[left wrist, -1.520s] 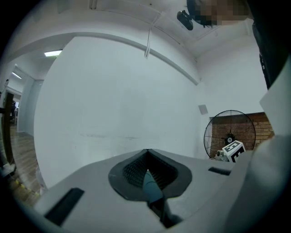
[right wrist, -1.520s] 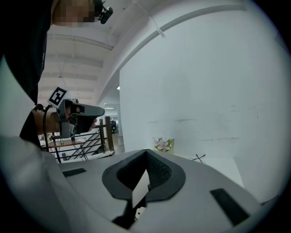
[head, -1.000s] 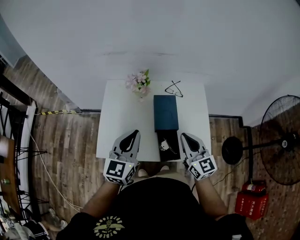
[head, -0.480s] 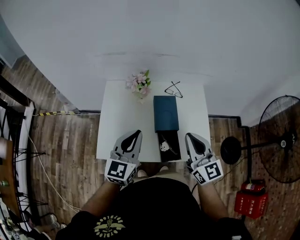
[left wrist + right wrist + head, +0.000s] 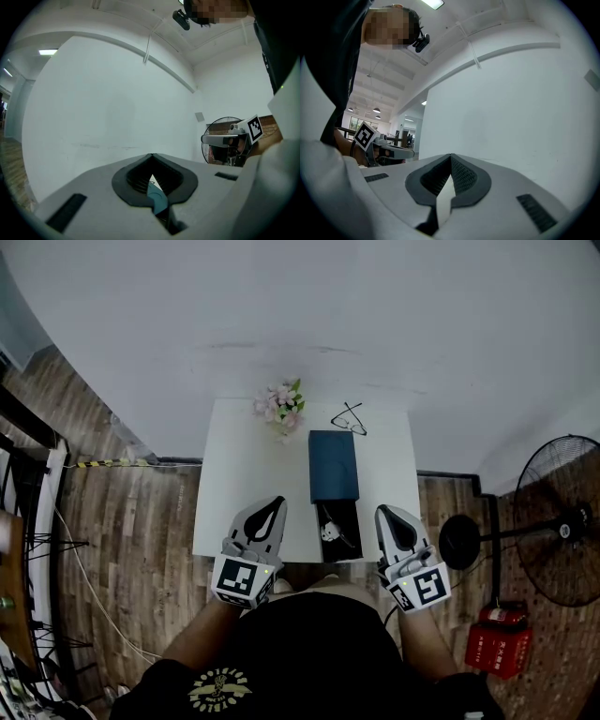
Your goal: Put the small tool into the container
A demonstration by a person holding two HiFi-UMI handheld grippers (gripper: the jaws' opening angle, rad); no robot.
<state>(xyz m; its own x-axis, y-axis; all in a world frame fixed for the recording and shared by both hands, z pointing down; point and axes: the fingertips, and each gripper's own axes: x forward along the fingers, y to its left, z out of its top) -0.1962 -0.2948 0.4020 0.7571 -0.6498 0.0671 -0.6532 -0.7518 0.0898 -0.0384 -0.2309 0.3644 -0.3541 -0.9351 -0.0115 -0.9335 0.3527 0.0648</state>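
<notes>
Nearest the person, the left gripper (image 5: pixel 276 506) hangs just left of the container's near end. Its jaws are closed tip to tip on nothing; its own view shows only a sliver of teal in the gap behind the tips, which I cannot identify. The right gripper (image 5: pixel 383 513) hangs just right of that same near end, its jaws also fully closed and empty, with pale background showing through the slot behind the tips. Between the two, at the near edge of the white table (image 5: pixel 244 484), the container's black tray (image 5: pixel 347 517) lies open. The small tool (image 5: pixel 328 532), a pale item with a thin dark cord, too small to name more closely, rests inside the tray. Beyond the tray comes the container (image 5: pixel 334 465) itself, a dark teal box lying lengthwise away from the person. A pair of glasses (image 5: pixel 349 418) sits just past its far end, and a small bunch of flowers (image 5: pixel 279 407) lies beyond it to the far left. By my reading the tool is already in place, and neither gripper touches anything. If the tray is meant to be shut, the next move calls for one closed gripper to push its near end straight along the box. The other gripper should brace the teal part so it does not skid toward the glasses.
</notes>
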